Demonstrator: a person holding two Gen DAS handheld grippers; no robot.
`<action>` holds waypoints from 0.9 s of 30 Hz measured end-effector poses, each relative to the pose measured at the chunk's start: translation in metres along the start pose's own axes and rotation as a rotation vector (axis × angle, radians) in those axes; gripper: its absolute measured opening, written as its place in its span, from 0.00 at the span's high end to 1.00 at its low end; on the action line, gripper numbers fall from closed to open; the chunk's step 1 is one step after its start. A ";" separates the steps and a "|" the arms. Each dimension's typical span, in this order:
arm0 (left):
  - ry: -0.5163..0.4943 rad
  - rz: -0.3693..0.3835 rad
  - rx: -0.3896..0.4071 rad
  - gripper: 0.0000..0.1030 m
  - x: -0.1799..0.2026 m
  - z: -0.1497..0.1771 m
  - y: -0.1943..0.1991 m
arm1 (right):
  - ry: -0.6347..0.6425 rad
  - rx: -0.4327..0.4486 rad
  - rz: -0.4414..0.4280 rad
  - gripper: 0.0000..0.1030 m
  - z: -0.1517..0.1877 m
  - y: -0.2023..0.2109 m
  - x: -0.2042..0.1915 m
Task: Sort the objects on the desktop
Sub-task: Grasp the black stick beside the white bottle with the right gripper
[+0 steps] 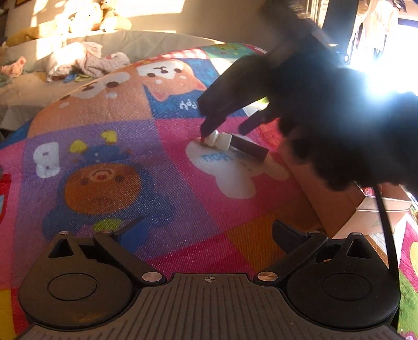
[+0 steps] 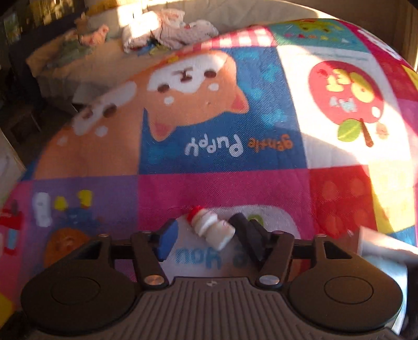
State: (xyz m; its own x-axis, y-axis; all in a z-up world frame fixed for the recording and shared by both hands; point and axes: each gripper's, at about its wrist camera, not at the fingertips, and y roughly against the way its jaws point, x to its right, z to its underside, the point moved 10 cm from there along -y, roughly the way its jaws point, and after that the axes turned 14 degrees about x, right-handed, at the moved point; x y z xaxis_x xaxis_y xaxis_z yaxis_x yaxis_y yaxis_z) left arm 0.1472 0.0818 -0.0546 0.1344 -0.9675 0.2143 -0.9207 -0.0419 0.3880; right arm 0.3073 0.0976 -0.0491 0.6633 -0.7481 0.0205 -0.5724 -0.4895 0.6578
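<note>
Fingers of the right gripper (image 2: 202, 236) stand spread to either side of a small white ridged toy (image 2: 210, 230) with a red tip, which lies on its side on the mat (image 2: 222, 167). The blue-padded finger is just beside its red end and the dark finger is at or near its other end; whether either touches cannot be told, and the toy is not yet clamped. Fingers of the left gripper (image 1: 203, 232) are released and wide apart, holding nothing, low over the mat and well short of the toy.

Middle ground, left wrist view: the toy (image 1: 218, 140) rests on a white cloud print of the mat, with a dark brown bar (image 1: 248, 147) lying against its far end. The right gripper appears here as a dark blurred mass reaching down to the toy. To the right, just beside the cloud print, stands a cardboard box (image 1: 326, 204), open at the top, a likely bin for sorting; its contents are not legible.

Far ground: a pile of clothes (image 2: 172, 28) and soft toys (image 1: 86, 15) on pale bedding beyond the mat's edge.

Progress, as a judgement: the sort is at an early or middle step. One item is being approached for pick-up, the dark bar remains on the mat, and nothing visible confirms any item already placed.
</note>
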 end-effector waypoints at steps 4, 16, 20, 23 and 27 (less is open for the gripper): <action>0.012 0.004 0.002 0.00 0.000 0.000 0.001 | 0.074 -0.029 0.058 0.29 0.002 -0.025 0.005; 0.016 0.025 0.001 0.00 0.000 -0.001 0.002 | -0.028 -0.076 -0.044 0.59 0.017 0.008 0.006; -0.082 0.109 -0.038 0.00 0.021 0.011 0.014 | -0.049 -0.101 -0.161 0.75 0.031 0.050 -0.012; -0.159 0.170 -0.049 0.00 0.039 0.023 0.029 | -0.020 -0.140 -0.248 0.75 0.049 0.081 -0.031; -0.182 0.162 -0.025 0.00 0.043 0.024 0.034 | 0.012 -0.020 -0.221 0.69 0.041 0.117 -0.028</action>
State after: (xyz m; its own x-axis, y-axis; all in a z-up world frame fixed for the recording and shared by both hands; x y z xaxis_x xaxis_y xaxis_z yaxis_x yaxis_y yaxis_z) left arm 0.1123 0.0326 -0.0539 -0.0852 -0.9901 0.1114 -0.9150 0.1220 0.3845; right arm 0.2028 0.0429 -0.0036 0.7773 -0.6182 -0.1167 -0.4030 -0.6317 0.6622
